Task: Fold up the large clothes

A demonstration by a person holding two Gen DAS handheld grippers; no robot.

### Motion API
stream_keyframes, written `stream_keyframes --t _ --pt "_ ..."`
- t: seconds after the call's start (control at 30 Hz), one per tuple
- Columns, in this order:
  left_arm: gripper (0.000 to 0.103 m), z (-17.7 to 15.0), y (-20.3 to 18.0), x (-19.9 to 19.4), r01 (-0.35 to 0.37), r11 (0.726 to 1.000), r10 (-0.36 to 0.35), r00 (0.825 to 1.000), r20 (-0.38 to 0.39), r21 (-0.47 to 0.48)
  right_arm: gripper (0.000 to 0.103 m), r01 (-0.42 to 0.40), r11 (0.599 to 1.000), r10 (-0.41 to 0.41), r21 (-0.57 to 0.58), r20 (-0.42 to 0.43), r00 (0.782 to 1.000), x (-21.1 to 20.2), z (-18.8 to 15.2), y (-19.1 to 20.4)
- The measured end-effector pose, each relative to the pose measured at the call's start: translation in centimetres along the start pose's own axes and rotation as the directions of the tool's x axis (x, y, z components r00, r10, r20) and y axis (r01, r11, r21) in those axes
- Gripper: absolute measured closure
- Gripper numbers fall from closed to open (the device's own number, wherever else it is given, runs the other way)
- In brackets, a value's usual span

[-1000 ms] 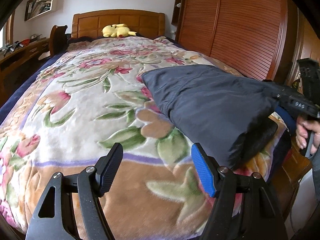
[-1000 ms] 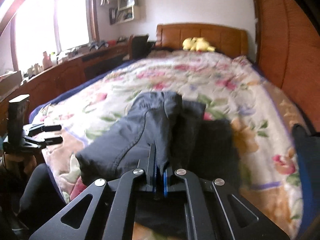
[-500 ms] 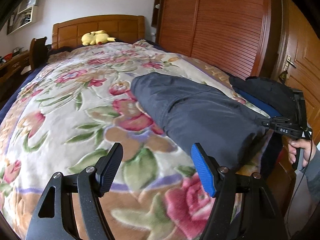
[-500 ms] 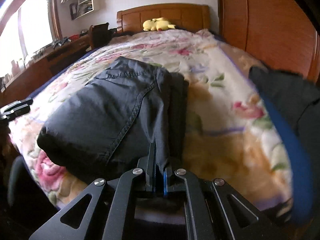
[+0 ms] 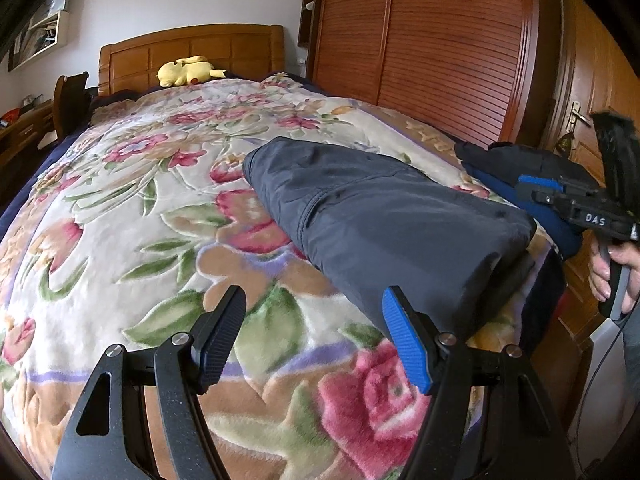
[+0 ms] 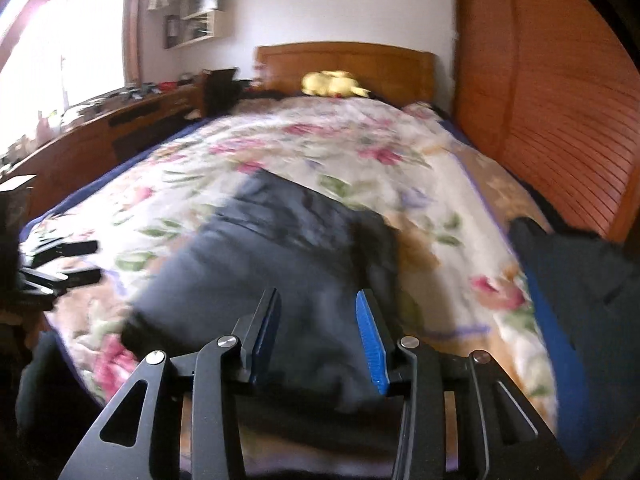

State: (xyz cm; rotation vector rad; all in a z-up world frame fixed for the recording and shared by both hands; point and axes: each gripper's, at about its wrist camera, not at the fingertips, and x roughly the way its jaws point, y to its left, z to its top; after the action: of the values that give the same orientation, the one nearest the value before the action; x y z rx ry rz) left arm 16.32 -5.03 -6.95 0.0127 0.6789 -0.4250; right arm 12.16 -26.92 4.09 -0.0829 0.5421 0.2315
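Dark navy folded trousers (image 5: 384, 224) lie on the floral blanket (image 5: 140, 208) near the bed's foot, right of centre. They also show in the right wrist view (image 6: 272, 280), blurred. My left gripper (image 5: 314, 328) is open and empty, just left of the trousers' near end. My right gripper (image 6: 318, 320) is open over the trousers' near edge, holding nothing. The right gripper's body (image 5: 576, 208) shows in the left wrist view, at the bed's right corner.
A second dark garment with a blue lining (image 5: 532, 172) lies at the bed's right corner, also in the right wrist view (image 6: 580, 280). A yellow plush toy (image 5: 186, 72) sits at the wooden headboard. A slatted wardrobe (image 5: 440, 48) stands along the right side. A desk (image 6: 112, 128) runs along the left.
My right gripper, shut on the trousers' edge before, has opened and let go. The left gripper has shifted right along the foot of the bed, staying open.
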Motion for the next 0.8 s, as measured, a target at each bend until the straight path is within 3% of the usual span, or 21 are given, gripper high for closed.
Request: stream_keyframes --t 0.2,0.33,0.43,0.67,0.73,0.8 --pt "0.031 -0.4 1.0 -0.1 -0.018 1.000 0.018 1.000 -0.004 -0.021 0.062 -0.155 0.987 0.153 -0.037 -0.043 0.987 3.7 1.3 5.5" --pt "0.031 -0.5 2.1 0.1 -0.035 0.999 0.034 0.999 -0.012 -0.035 0.062 -0.207 0.976 0.201 -0.061 -0.095 0.975 6.3 1.1 8.0" --pt "0.031 -0.3 2.8 0.6 -0.045 0.998 0.044 0.999 -0.016 -0.041 0.063 -0.188 0.978 0.168 -0.093 -0.193 0.967 9.6 -0.8 8.9" --pt "0.031 2.8 3.9 3.8 -0.042 0.999 0.041 0.999 -0.018 -0.019 0.062 -0.232 0.973 0.231 0.007 -0.143 0.962 9.3 -1.7 6.8" --pt "0.031 4.0 4.1 4.9 -0.037 0.999 0.037 0.999 -0.016 -0.010 0.055 -0.202 0.979 0.203 0.023 -0.146 0.968 8.1 -1.9 5.7" --pt "0.031 5.4 4.2 6.6 -0.035 0.999 0.035 0.999 -0.010 0.002 0.054 -0.098 0.995 0.094 -0.021 -0.151 0.984 6.6 -2.1 4.5"
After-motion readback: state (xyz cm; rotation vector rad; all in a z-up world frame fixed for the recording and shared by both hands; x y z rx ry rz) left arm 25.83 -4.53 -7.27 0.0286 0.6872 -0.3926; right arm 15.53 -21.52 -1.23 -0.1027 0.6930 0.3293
